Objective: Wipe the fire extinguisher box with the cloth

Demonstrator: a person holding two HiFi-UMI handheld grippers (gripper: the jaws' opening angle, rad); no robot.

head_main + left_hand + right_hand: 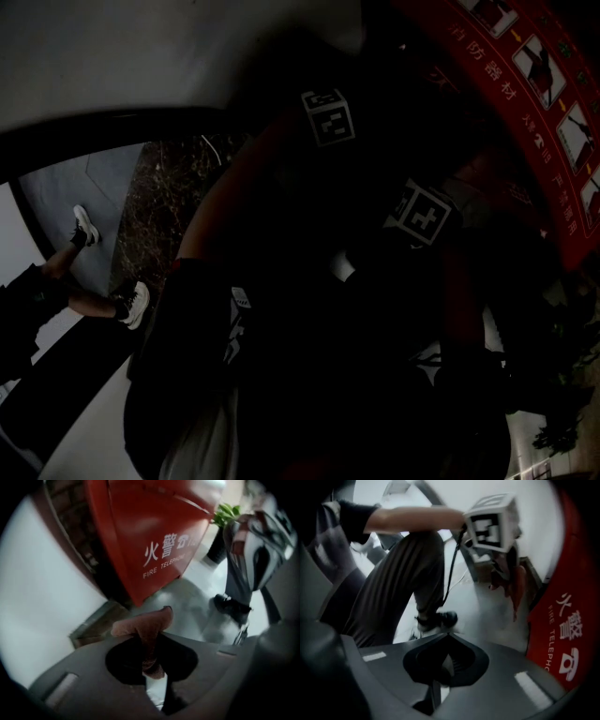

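Between the shut jaws of the left gripper (150, 674), pinched tight: a brownish cloth (143, 627), bunched just ahead of the tips. Farther ahead and up, apart from the cloth: the red fire extinguisher box (150, 536) on pale floor (187, 597). No contact with any panel, so wiping judged not begun, with the whole box left to do. Right gripper (440, 667) closed on nothing, same box (567, 620) off to its right, a shoe (438, 619) just ahead.
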